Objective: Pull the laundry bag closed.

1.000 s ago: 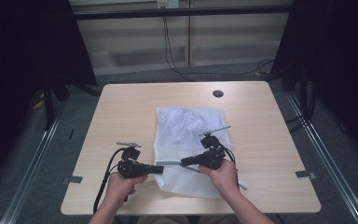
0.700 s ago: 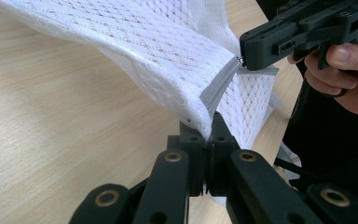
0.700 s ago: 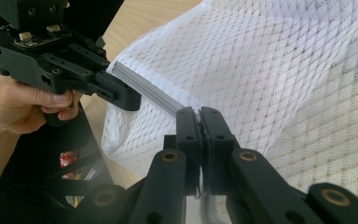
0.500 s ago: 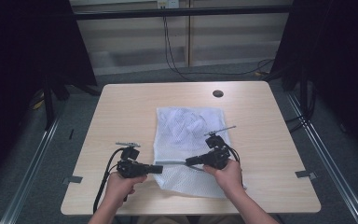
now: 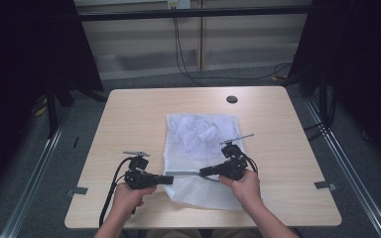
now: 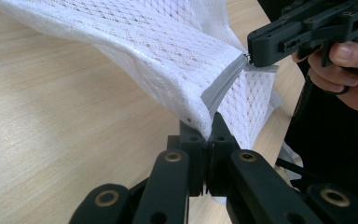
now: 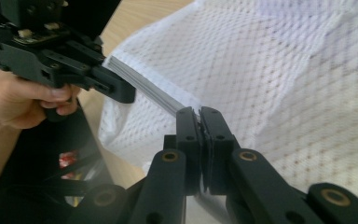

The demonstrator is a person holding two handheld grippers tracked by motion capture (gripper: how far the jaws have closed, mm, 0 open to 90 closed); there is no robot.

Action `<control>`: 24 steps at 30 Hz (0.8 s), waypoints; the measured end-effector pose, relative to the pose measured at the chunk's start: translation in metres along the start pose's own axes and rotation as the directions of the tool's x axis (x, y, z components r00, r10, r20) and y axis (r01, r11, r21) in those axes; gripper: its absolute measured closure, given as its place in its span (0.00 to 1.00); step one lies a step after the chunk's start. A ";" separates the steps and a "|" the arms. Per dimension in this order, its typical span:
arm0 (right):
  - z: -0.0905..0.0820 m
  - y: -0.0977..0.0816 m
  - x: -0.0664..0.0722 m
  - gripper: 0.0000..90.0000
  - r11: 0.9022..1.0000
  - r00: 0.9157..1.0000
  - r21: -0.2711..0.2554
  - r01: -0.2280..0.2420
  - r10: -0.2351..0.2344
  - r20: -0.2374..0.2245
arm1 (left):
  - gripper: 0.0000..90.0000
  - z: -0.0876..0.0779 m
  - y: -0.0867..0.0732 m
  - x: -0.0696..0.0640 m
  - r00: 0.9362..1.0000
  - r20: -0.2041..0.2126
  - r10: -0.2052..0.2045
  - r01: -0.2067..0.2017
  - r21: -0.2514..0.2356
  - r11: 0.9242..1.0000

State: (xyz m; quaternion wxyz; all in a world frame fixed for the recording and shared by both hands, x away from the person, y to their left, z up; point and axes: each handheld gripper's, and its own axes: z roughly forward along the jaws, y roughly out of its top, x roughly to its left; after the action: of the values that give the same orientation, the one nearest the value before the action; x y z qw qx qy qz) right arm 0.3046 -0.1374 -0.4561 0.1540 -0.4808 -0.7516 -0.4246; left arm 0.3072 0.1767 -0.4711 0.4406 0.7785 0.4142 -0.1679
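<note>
White mesh laundry bag (image 5: 201, 148) lies mid-table (image 5: 129, 114), near edge lifted. Left tool (image 5: 167, 179) clenched on bag's zipper end; right tool (image 5: 204, 172) clenched on grey zipper (image 6: 223, 86), prob. the slider. Bag looks light, floppy; grip at the stiffer zipper tape.

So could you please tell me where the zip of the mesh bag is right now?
In the high view, the grey zip runs along the mesh bag near the table's front edge, stretched between the left gripper and right gripper.

A lab-like recording bay: black curtains (image 5: 25, 74), metal floor rails (image 5: 345, 163), cables (image 5: 188, 59) around a bare wooden table (image 5: 139, 119).
</note>
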 end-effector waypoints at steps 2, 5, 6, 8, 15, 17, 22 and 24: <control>-0.001 0.000 -0.001 0.97 1.000 1.000 0.001 -0.002 0.002 0.009 | 0.98 -0.001 0.000 0.001 1.000 0.000 -0.004 0.004 -0.008 1.000; -0.004 -0.001 -0.003 0.97 1.000 1.000 -0.003 -0.008 0.008 0.004 | 0.98 -0.001 -0.001 0.001 1.000 0.000 -0.009 0.009 -0.011 1.000; -0.005 -0.001 -0.003 0.97 1.000 1.000 -0.004 -0.005 0.005 0.006 | 0.98 0.000 -0.001 0.000 1.000 0.008 -0.015 0.015 -0.009 1.000; -0.006 -0.002 -0.004 0.97 1.000 1.000 -0.006 -0.004 0.004 0.006 | 0.98 0.000 0.000 0.000 1.000 0.006 -0.010 0.010 -0.005 1.000; -0.009 -0.003 -0.005 0.97 1.000 1.000 -0.007 -0.002 0.002 0.015 | 0.98 0.000 0.000 0.000 1.000 0.002 -0.003 0.003 -0.003 1.000; -0.010 -0.003 -0.005 0.97 1.000 1.000 -0.007 -0.012 0.012 0.008 | 0.98 0.000 0.000 0.000 1.000 0.004 -0.003 0.003 -0.006 1.000; -0.012 -0.004 -0.006 0.97 1.000 1.000 -0.006 -0.001 0.002 0.021 | 0.98 0.000 0.000 0.000 1.000 0.009 -0.016 0.016 -0.005 1.000; -0.013 -0.005 -0.007 0.97 1.000 1.000 -0.010 -0.007 0.007 0.012 | 0.98 0.000 0.000 -0.001 1.000 0.014 -0.016 0.016 -0.006 1.000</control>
State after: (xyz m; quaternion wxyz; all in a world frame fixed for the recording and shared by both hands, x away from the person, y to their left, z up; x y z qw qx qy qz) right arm 0.3015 -0.1526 -0.4547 0.1484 -0.4867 -0.7488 -0.4248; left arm 0.3067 0.1765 -0.4709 0.4448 0.7726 0.4176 -0.1756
